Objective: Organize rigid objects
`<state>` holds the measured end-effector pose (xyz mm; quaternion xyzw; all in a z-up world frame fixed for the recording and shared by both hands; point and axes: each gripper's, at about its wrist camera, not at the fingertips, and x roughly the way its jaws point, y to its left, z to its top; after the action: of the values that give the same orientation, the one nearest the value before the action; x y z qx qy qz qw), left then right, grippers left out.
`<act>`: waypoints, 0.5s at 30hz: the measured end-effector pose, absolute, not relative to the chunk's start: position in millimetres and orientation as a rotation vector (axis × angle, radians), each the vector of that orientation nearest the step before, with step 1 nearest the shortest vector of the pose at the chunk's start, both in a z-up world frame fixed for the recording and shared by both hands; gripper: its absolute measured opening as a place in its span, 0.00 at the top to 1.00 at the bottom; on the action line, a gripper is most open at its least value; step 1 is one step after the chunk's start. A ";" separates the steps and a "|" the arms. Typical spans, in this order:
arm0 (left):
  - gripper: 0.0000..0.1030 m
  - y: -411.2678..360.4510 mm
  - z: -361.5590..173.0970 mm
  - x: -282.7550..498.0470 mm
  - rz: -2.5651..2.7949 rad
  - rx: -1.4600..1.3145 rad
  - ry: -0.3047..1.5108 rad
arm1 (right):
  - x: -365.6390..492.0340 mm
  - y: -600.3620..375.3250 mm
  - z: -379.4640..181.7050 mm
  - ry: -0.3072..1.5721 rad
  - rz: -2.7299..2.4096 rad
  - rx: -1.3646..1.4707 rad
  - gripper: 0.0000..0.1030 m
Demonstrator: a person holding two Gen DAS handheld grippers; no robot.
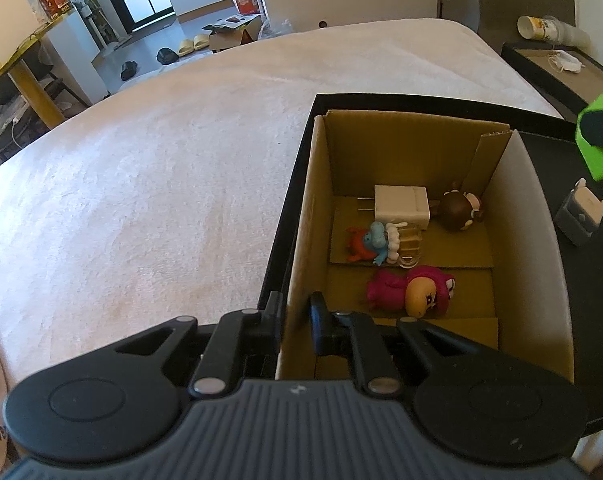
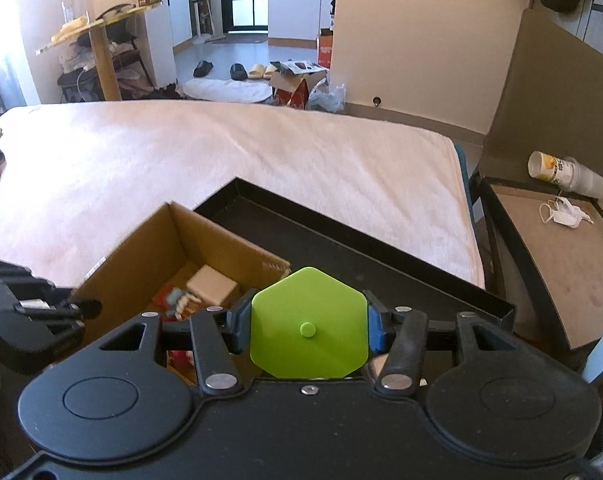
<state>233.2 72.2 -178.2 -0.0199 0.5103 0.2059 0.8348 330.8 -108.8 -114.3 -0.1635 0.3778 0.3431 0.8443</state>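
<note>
My left gripper (image 1: 297, 316) is shut on the near left wall of an open cardboard box (image 1: 309, 200), one finger outside and one inside. The box stands in a black tray (image 1: 581, 280) and holds a white charger plug (image 1: 401, 208), a brown figure (image 1: 459, 212), a blue and red figure (image 1: 375, 242) and a pink figure (image 1: 409, 290). My right gripper (image 2: 309, 320) is shut on a green hexagonal block (image 2: 309, 324), held above the tray to the right of the box (image 2: 149, 248). The block (image 1: 601, 140) also shows at the right edge of the left wrist view.
A small grey and white object (image 1: 579, 216) lies on the tray right of the box. The tray rests on a bed with a white blanket (image 1: 161, 180). A side table (image 2: 561, 248) with a tipped cup (image 2: 557, 168) and a face mask (image 2: 565, 214) stands to the right.
</note>
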 end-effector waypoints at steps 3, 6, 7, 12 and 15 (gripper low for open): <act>0.89 73.1 -176.8 232.7 0.425 -0.053 1.077 | 329.1 -103.8 -110.7 0.791 0.731 -0.324 0.50; 0.89 76.3 -176.0 231.1 0.412 -0.067 1.073 | 327.8 -96.8 -108.9 0.798 0.748 -0.302 0.50; 0.89 77.1 -176.2 230.7 0.408 -0.071 1.071 | 327.8 -93.9 -108.6 0.801 0.755 -0.297 0.50; 0.90 80.3 -176.4 229.7 0.392 -0.087 1.067 | 324.7 -77.4 -109.6 0.812 0.784 -0.287 0.50; 0.90 82.1 -176.5 228.6 0.383 -0.095 1.063 | 322.0 -65.7 -113.4 0.820 0.795 -0.294 0.50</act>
<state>228.6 82.1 -176.5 -0.0451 0.5034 0.1814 0.8436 322.0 -65.7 -113.4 -0.1388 0.3868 0.3749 0.8310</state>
